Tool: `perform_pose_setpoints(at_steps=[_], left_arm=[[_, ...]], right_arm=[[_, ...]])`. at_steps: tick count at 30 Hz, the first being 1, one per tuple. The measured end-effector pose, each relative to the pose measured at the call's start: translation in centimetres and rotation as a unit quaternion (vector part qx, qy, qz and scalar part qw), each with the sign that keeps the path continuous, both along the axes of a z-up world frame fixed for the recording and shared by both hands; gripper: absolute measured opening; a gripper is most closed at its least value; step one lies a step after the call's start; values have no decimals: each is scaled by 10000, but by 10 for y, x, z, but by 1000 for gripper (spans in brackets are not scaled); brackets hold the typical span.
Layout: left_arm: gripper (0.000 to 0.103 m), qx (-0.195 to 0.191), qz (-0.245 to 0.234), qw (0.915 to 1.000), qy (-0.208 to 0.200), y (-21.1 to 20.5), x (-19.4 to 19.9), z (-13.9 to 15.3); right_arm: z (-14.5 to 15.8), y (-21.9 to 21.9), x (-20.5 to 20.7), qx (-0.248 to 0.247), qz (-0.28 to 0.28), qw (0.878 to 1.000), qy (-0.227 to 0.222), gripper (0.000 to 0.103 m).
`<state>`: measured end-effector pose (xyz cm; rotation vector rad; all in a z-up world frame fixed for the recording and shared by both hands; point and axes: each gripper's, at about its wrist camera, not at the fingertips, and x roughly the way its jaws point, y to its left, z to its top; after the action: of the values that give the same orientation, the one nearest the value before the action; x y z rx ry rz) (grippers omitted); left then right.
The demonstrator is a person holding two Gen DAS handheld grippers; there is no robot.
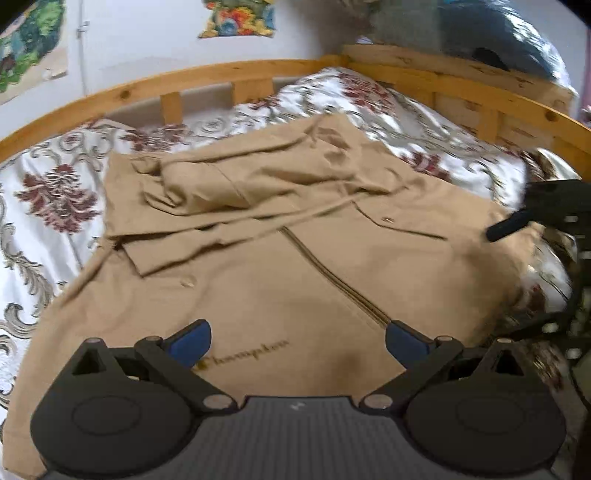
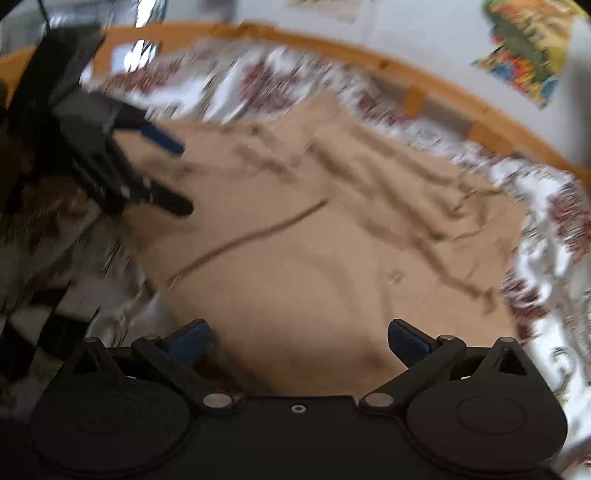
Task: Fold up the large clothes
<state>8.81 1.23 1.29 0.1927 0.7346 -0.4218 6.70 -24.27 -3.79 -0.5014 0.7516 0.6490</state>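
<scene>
A tan zip jacket (image 1: 280, 258) lies spread on the bed, front up, with a sleeve folded across its upper part. It also fills the blurred right wrist view (image 2: 314, 240). My left gripper (image 1: 297, 341) is open and empty, just above the jacket's lower front near the chest lettering. My right gripper (image 2: 298, 341) is open and empty above the jacket's hem area. The right gripper shows at the right edge of the left wrist view (image 1: 546, 214). The left gripper shows at the left of the right wrist view (image 2: 173, 177), open over the jacket.
A floral white and red bedspread (image 1: 55, 192) covers the bed. A wooden bed rail (image 1: 221, 77) curves around the far side. Posters hang on the wall (image 1: 236, 18). Dark bundled items (image 1: 480, 29) sit beyond the rail at the top right.
</scene>
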Motion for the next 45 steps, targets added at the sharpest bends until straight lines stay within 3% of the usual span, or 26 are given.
perform_pose_setpoints(at_steps=[5, 8, 10, 12, 14, 15, 18, 20, 22, 30, 34, 37, 41, 45], left_arm=[[102, -109, -239, 9993, 278, -4, -7, -4], [103, 0, -348, 9989, 313, -10, -10, -8], [102, 76, -458, 9985, 300, -17, -14, -9], [103, 165, -610, 9977, 238, -23, -19, -9], [103, 348, -703, 9968, 122, -31, -24, -11], [103, 549, -716, 9959, 46, -36, -26, -13], [98, 1440, -535, 9874, -383, -52, -29, -19], [96, 1580, -339, 9859, -430, -53, -25, -18], [95, 1450, -135, 9888, -343, -47, -20, -13], [72, 2080, 429, 9749, -667, -28, -16, -6], [50, 2459, 677, 9643, -718, -15, -8, -3], [27, 2235, 790, 9691, -682, -3, 0, 7], [17, 1893, 955, 9757, -554, -1, 18, 24], [14, 1801, 984, 9769, -592, -8, 31, 40]], right_arm=[[-29, 13, 6, -610, 40, 9976, 340, 102], [-26, 11, 5, -440, -51, 9986, 274, 98], [-14, 8, 5, -154, -143, 9996, 205, 83], [-6, 4, 5, 68, -206, 9997, 60, 79], [0, 1, 4, 325, -190, 9993, 59, 59], [2, 0, 5, 437, -204, 9988, 52, 41], [8, 0, 3, 548, -280, 9979, -193, 32], [11, -3, 8, 693, -387, 9964, -312, 28], [14, -7, 11, 899, -543, 9939, -346, 26], [27, -21, 17, 1370, -919, 9828, -830, 19], [29, -22, 17, 1328, -916, 9822, -965, 18], [22, -15, 15, 977, -780, 9890, -793, 19], [9, -4, 12, 479, -691, 9944, -634, 33], [-4, -1, 12, 113, -612, 9977, -280, 56]])
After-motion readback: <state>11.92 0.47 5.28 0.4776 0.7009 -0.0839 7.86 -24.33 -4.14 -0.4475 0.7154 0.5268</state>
